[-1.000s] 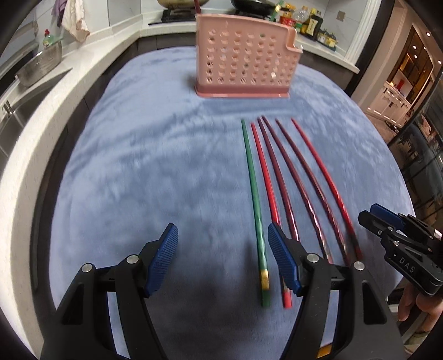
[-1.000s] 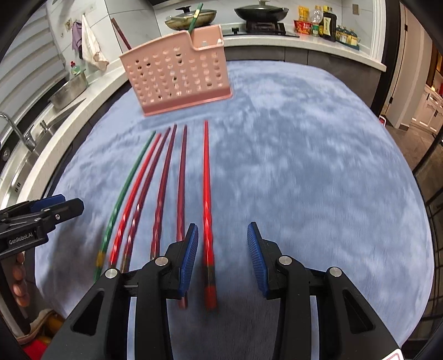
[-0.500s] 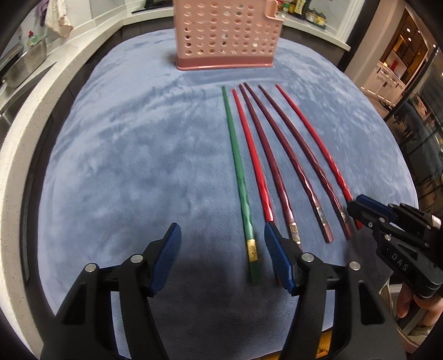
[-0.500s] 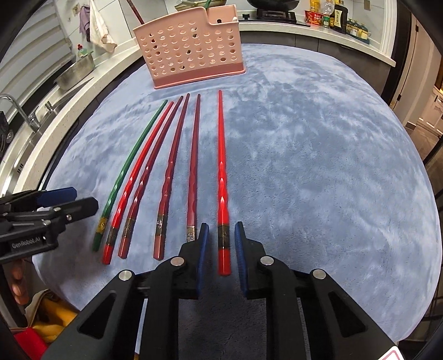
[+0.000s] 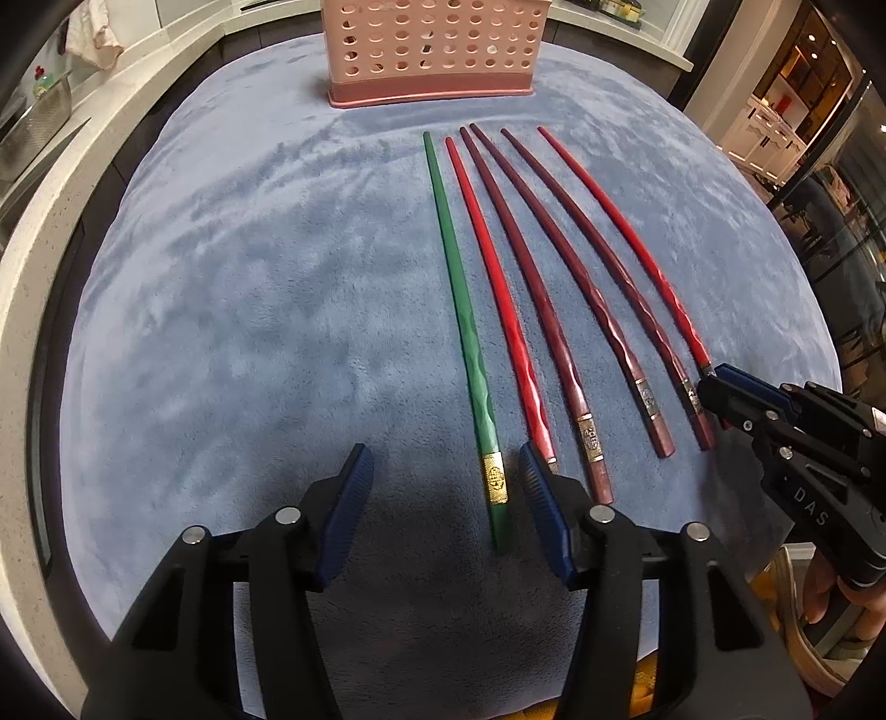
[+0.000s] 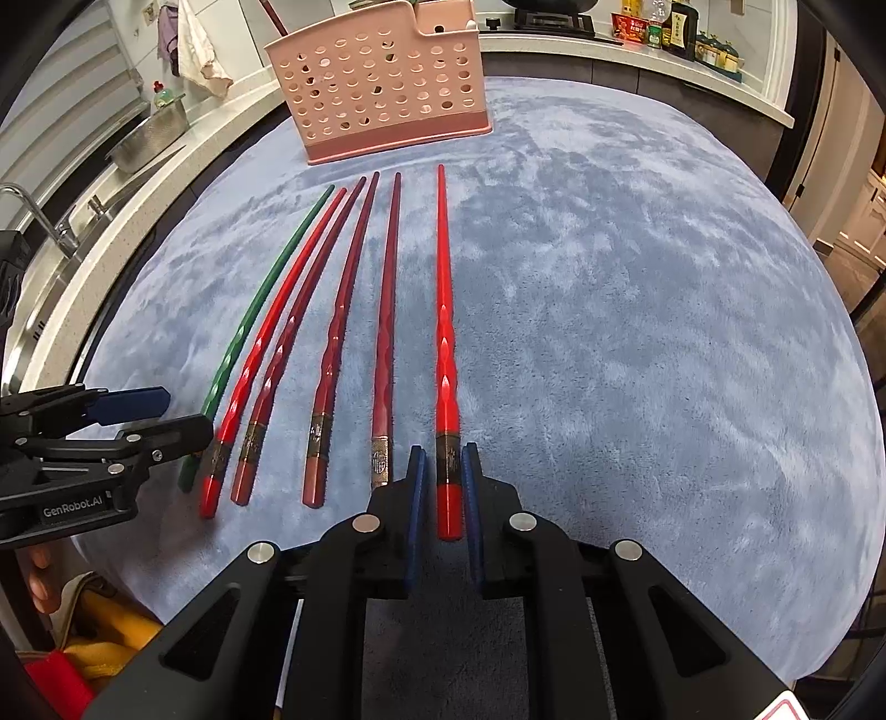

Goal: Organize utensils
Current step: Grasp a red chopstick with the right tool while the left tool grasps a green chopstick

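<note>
Bright, sharp fisheye views, edges bowed, soft shadows under each claw.

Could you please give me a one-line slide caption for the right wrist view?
Right gripper closing on the bright red chopstick, rightmost of six before the pink holder.

The left wrist picture's top edge is cutting off the upper part of the pink utensil basket (image 5: 431,52). The right gripper (image 5: 714,387) is covering the thick end of the outermost red chopstick (image 5: 626,243) there. In the right wrist view, the left gripper (image 6: 166,415) is hiding part of the green chopstick (image 6: 260,299), and the basket's contents are showing too dimly through its holes to identify.
</note>
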A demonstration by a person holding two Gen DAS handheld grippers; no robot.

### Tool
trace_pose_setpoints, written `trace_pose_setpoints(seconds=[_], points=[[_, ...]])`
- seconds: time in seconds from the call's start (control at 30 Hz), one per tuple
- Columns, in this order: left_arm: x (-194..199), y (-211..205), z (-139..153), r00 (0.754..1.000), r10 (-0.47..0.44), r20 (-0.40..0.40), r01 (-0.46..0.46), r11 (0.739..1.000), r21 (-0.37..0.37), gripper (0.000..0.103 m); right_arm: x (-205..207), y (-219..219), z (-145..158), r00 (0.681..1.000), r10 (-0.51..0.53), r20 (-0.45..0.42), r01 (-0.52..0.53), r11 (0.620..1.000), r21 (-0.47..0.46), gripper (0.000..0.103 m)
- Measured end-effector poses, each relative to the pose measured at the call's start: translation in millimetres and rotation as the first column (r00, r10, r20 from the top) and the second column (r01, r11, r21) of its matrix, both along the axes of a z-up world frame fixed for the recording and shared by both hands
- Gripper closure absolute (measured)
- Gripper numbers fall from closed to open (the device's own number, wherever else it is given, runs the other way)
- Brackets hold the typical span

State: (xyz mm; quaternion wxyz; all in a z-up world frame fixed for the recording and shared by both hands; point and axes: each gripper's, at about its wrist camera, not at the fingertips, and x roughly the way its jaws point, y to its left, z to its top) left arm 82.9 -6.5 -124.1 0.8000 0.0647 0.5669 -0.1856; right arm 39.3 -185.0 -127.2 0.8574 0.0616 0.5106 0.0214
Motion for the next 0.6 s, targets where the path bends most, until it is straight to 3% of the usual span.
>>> trace_pose_setpoints(seconds=[0.4, 0.6], points=[[-2, -6, -3, 1.000, -0.026, 0.006, 0.026, 0.999, 0.036, 0.061, 0, 0, -2, 1.000, -0.001, -0.003, 0.001, 1.000, 0.003, 0.091], [-4, -9, -2, 0.999, -0.047, 0.012, 0.047, 0.998, 0.039, 0.076, 0, 0, -2, 1.000, 0.000, -0.002, 0.000, 1.000, 0.003, 0.092]])
